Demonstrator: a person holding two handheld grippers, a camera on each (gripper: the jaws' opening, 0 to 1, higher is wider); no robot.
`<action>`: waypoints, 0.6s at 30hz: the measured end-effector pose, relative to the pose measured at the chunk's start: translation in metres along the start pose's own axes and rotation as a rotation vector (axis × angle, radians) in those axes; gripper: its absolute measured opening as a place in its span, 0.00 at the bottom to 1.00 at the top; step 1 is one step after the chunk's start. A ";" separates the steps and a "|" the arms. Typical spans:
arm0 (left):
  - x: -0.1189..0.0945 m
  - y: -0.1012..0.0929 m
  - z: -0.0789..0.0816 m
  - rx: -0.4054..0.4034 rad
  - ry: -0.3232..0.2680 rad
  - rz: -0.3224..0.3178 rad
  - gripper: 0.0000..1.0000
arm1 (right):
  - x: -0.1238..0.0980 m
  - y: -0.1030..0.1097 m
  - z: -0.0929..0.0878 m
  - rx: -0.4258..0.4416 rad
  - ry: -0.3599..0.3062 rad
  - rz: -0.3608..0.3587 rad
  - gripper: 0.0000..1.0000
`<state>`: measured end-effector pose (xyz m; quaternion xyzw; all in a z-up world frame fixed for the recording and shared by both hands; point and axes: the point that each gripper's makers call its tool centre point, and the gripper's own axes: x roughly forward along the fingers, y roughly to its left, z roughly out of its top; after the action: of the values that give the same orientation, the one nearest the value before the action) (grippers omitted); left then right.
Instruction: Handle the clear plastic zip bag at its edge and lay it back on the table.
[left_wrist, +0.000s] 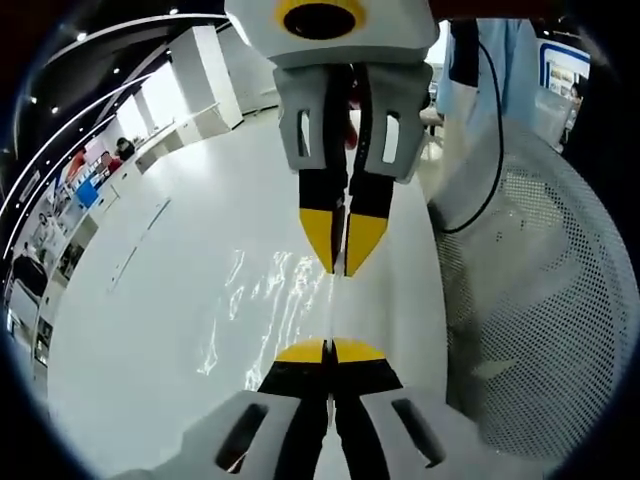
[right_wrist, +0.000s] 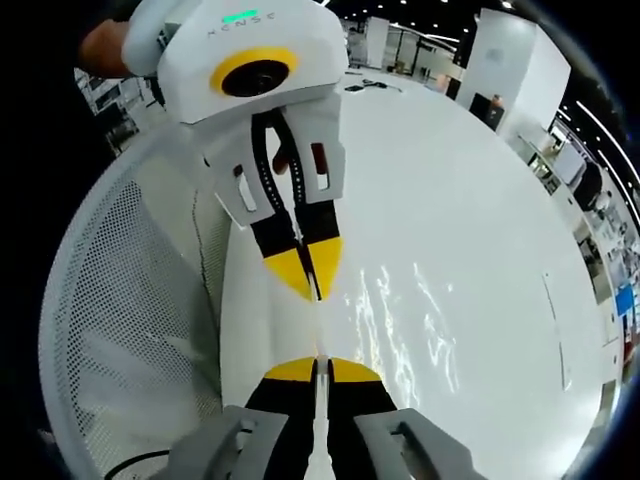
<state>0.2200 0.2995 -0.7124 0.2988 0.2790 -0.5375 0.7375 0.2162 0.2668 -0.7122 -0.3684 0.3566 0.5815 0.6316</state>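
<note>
Left gripper view: my left gripper (left_wrist: 330, 352) comes up from the bottom, yellow-tipped fingers (left_wrist: 300, 352) pressed together on the near edge of the clear zip bag (left_wrist: 265, 310). The right gripper (left_wrist: 343, 240) comes down from the top, facing mine, fingers also pinched together on the same bag edge. The bag is stretched between the two tips, and the rest of it lies wrinkled and shiny to the left over the white counter (left_wrist: 150, 330). White mesh basket (left_wrist: 540, 320) sits on the right, just beside the bag edge. Black cable (left_wrist: 490, 170) runs down past the basket rim.

Right gripper view: right gripper (right_wrist: 318, 370) at the bottom, fingers (right_wrist: 350, 370) clamped on the bag (right_wrist: 400, 320) edge, a thin strip of plastic showing between them. Left gripper (right_wrist: 308, 268) comes in from above, tips together on that same edge. Bag spreads to the right on the counter (right_wrist: 480, 200), glinting. Basket (right_wrist: 130, 330) is on the left. I can see a hand (right_wrist: 105, 45) behind the left gripper's housing.
</note>
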 end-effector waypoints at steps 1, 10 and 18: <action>0.000 0.000 0.000 -0.001 0.000 0.000 0.00 | 0.000 0.000 -0.001 -0.002 0.002 -0.001 0.00; 0.000 0.003 -0.001 -0.004 0.005 0.001 0.00 | -0.003 -0.003 -0.012 0.017 0.007 -0.010 0.00; 0.000 0.003 -0.002 -0.003 0.008 -0.001 0.00 | -0.004 -0.006 -0.021 0.022 0.021 -0.015 0.00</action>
<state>0.2232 0.3017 -0.7137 0.2998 0.2828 -0.5362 0.7366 0.2212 0.2467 -0.7185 -0.3704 0.3668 0.5689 0.6361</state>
